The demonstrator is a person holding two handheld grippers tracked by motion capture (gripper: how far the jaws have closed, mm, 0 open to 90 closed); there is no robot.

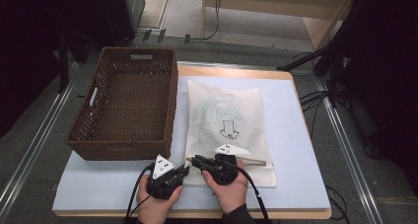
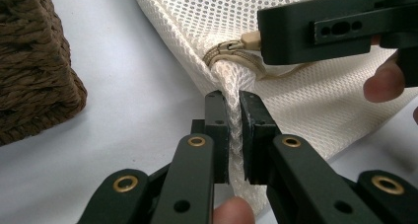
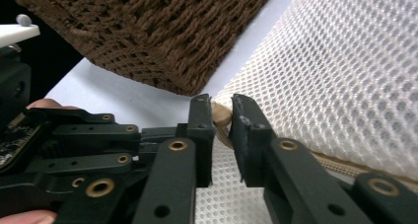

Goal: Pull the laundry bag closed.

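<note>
A white mesh bag (image 1: pixel 224 115) with a printed arrow lies flat on the pale blue mat (image 1: pixel 296 150), its beige zipper (image 1: pixel 256 161) along the near edge. My left gripper (image 1: pixel 186 169) is at the bag's near left corner. In the left gripper view its jaws (image 2: pixel 234 103) are shut on a fold of the mesh (image 2: pixel 305 100) just below the zipper's end (image 2: pixel 236 56). My right gripper (image 1: pixel 193 160) points left along the zipper. In the right gripper view its jaws (image 3: pixel 222 105) pinch the beige zipper pull (image 3: pixel 222 116) at their tips.
A brown woven basket (image 1: pixel 121 147) stands on the mat's left half, its near corner close to both grippers (image 3: pixel 162 31). The mat's right side and near strip are bare. Cables trail from both grippers toward the table's near edge.
</note>
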